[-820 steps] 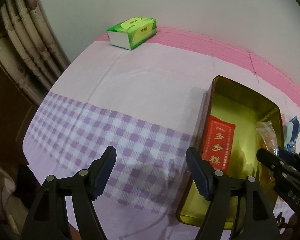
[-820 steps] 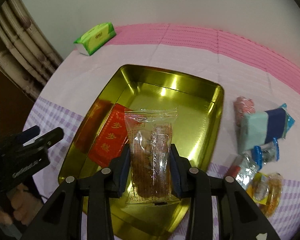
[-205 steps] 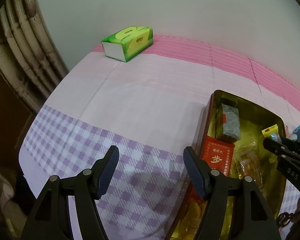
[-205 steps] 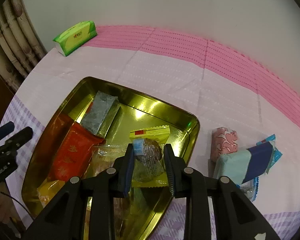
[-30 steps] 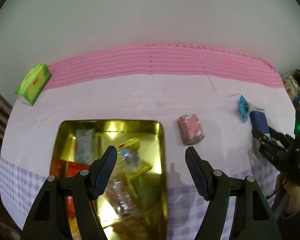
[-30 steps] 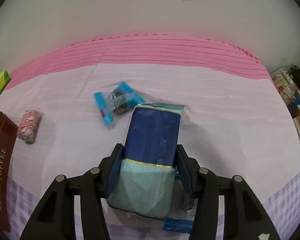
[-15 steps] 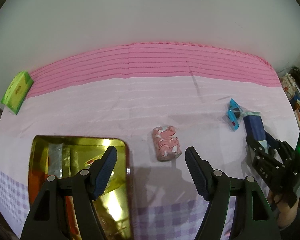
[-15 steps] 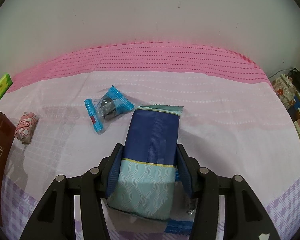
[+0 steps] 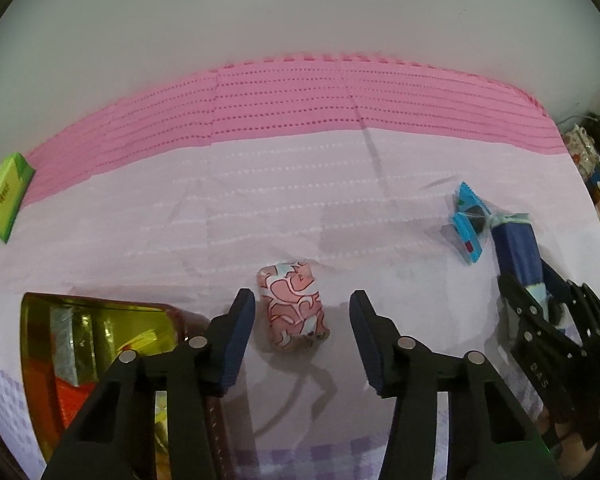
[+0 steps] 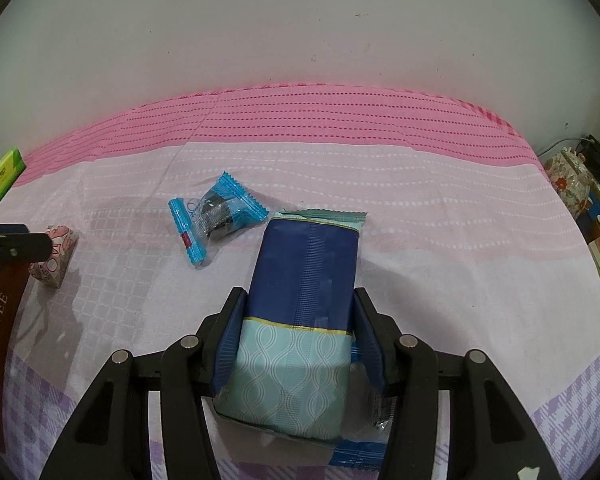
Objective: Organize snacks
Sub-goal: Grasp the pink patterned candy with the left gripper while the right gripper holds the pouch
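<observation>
A: Where is the left tool [image 9: 302, 330] right now?

B: It hangs over the tabletop [image 9: 260, 208], with the pink patterned snack [image 9: 294, 310] lying between its fingers. The jaws have just been closing in, but a clear gap shows on the right side and the left pad sits just beside the wrapper, so nothing is pinched.

A: And the right tool [image 10: 296, 334]?

B: Its two blue pads are pressed against the sides of the navy and mint packet [image 10: 300, 312], which lies lengthwise between them and points toward the far wall. From the left wrist view the same tool shows at the right edge with the packet's dark end sticking out.

A: What else lies loose?

B: A small blue-ended candy wrapper [image 10: 216, 216] sits just left of the packet's far end, on the pale part of the cloth. Another blue wrapper [image 10: 356, 454] peeks out under the packet's near end.

A: The tin?

B: The gold tin [image 9: 100, 316] is at the near left, just beside the left tool, with several wrapped snacks inside. A green tissue pack [image 9: 6, 194] sits at the far left by the pink stripe.
</observation>
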The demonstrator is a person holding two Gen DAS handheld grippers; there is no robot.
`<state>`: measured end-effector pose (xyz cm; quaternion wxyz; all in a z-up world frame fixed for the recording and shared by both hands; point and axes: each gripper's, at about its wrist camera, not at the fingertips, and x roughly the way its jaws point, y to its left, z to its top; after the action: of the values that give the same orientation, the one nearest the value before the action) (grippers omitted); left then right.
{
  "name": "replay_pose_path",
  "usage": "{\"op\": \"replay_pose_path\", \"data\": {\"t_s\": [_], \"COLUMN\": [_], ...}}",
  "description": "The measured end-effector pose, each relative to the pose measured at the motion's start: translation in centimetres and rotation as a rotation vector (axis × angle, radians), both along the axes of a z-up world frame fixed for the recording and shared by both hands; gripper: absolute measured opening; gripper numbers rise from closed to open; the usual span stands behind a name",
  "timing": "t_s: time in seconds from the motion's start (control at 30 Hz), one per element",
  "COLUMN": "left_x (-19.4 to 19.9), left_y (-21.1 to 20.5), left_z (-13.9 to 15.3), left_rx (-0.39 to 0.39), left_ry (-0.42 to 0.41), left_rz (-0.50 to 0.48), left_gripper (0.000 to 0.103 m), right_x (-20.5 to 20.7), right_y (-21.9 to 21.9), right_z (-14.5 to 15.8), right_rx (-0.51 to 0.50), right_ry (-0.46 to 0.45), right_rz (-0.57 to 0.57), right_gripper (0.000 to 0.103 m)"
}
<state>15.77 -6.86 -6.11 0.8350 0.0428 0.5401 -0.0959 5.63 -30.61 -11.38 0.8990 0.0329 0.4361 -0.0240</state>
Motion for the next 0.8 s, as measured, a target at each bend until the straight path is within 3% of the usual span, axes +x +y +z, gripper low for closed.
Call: {"op": "replay_pose_path", "data": {"t_s": [0.33, 0.6, 0.8], "left_x": [1.3, 1.9, 1.8], "left_y": [-0.3, -0.8, -0.9], "left_z": [-1.8, -2.3, -2.6], "left_rx": [0.010, 0.058, 0.048], "left_ry": [0.034, 0.011, 0.037], "left_rz": [0.029, 0.014, -0.005], "left_gripper": [0.048, 0.048, 0.036], "right_x": [0.0, 0.0, 0.0], "right_y": [0.0, 0.0, 0.0], "right_z": [-0.1, -0.1, -0.1], "right_rx": [0.000, -0.001, 0.000], "right_ry": [0.000, -0.001, -0.001], "right_rz": [-0.001, -0.002, -0.002], "right_gripper": [0.049, 0.049, 0.049]}}
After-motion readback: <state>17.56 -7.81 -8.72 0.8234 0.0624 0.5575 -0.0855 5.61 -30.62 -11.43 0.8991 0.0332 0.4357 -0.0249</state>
